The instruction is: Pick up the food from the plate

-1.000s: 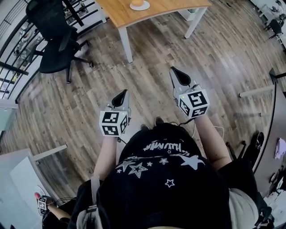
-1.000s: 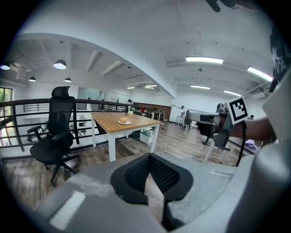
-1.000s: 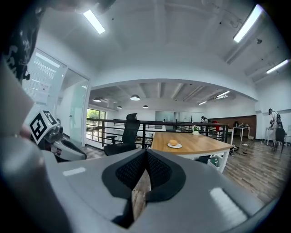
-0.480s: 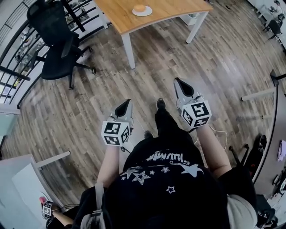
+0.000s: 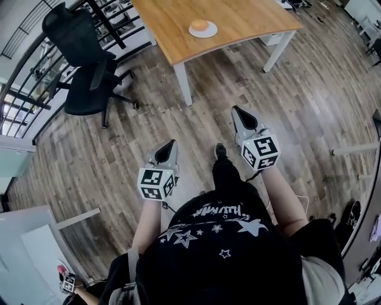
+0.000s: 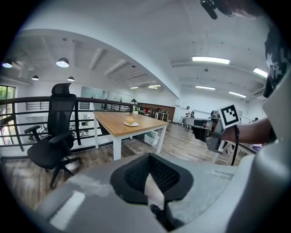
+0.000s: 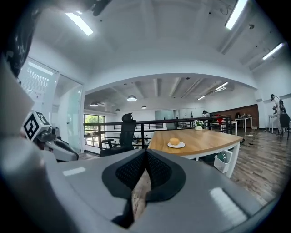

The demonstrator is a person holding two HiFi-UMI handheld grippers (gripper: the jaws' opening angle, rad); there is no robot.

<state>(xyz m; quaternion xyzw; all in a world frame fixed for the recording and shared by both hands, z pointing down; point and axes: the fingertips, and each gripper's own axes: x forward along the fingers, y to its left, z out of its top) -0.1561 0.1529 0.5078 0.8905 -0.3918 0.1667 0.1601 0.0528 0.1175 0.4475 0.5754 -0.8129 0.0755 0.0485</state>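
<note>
Wood floor (image 5: pixel 297 119); office chair (image 5: pixel 89 77) beside table (image 5: pixel 172 24) bearing bun (image 5: pixel 199 25) on plate (image 5: pixel 210 33); left gripper (image 5: pixel 169 146), right gripper (image 5: pixel 239 113) jaws closed, empty.

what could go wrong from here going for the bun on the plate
Both the left gripper and the right gripper are shut and empty; unless one opens before the reach, it would probably shove the bun. The bun is round and sits on a small plate, so a nudge might roll it onto the table. The table leg stands near the straight line to the plate and could catch the forward shoe.
</note>
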